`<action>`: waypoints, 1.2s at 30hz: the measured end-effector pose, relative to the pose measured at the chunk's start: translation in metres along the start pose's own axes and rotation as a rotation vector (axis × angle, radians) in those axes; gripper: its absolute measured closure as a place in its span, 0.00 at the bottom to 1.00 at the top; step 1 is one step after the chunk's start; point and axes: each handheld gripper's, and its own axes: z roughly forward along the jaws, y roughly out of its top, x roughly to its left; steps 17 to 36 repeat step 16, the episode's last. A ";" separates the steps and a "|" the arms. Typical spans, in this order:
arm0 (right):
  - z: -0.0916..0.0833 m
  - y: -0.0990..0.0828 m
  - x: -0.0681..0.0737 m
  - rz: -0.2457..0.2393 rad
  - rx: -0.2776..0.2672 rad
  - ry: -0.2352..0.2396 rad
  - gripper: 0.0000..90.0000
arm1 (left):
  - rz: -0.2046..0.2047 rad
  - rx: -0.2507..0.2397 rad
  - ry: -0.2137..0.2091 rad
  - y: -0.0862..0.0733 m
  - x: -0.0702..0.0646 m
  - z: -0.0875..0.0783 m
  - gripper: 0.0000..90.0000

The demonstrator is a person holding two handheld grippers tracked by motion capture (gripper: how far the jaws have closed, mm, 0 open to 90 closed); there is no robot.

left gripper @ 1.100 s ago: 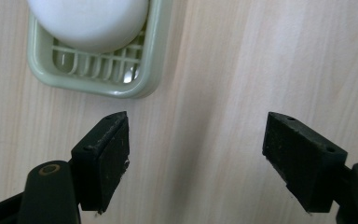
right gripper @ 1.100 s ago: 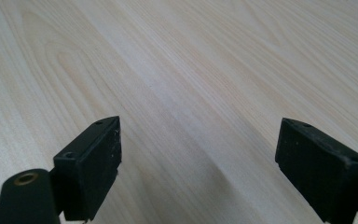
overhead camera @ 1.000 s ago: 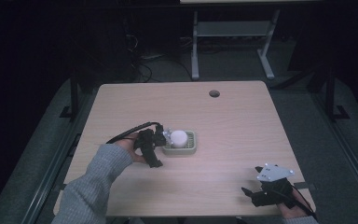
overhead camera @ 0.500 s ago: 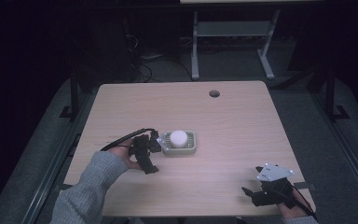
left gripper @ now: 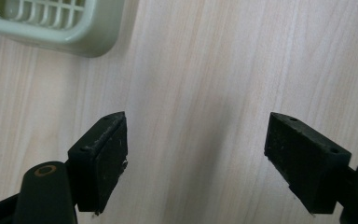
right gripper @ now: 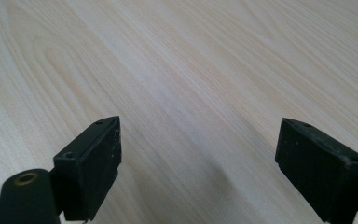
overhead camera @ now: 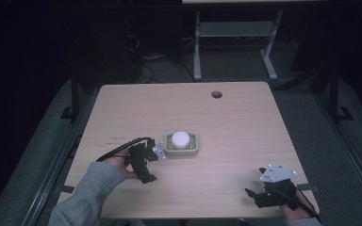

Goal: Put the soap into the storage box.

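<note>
since a second ago the left gripper [overhead camera: 147, 160] has backed off leftward and nearward from the green soap dish [overhead camera: 182, 147], where it sat right against the dish's left edge; the right gripper [overhead camera: 271, 195] hasn't shifted, parked at the near right corner. wooden table [overhead camera: 245, 127] is the biggest thing, bare apart from a cable hole far of centre. dish sits about mid-table, slightly left, with a white round soap [overhead camera: 180, 139] resting in it. left gripper now just left of the dish, not touching, jaws spread wide with nothing between them; in the left gripper view only bare wood shows between the pads and a dish corner [left gripper: 60, 23] at the upper left. right gripper jaws also spread wide over bare wood [right gripper: 191, 107], well apart from the dish. looks like a release and pull-back, or a re-aim. to do it well: keep jaws wide while clearing the rim so the dish doesn't get dragged, and if going back in, centre the soap between the pads, come down square and close gently since it will likely be slippery.
</note>
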 end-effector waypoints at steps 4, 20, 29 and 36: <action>0.000 0.000 0.000 -0.001 0.002 -0.001 0.15 | -0.001 -0.006 0.005 -0.008 -0.005 0.002 0.23; 0.001 0.000 0.000 -0.001 0.000 -0.001 0.15 | -0.012 -0.033 0.018 -0.018 -0.018 0.005 0.22; 0.001 0.000 0.000 -0.001 0.000 -0.001 0.15 | -0.012 -0.033 0.018 -0.018 -0.018 0.005 0.22; 0.001 0.000 0.000 -0.001 0.000 -0.001 0.15 | -0.012 -0.033 0.018 -0.018 -0.018 0.005 0.22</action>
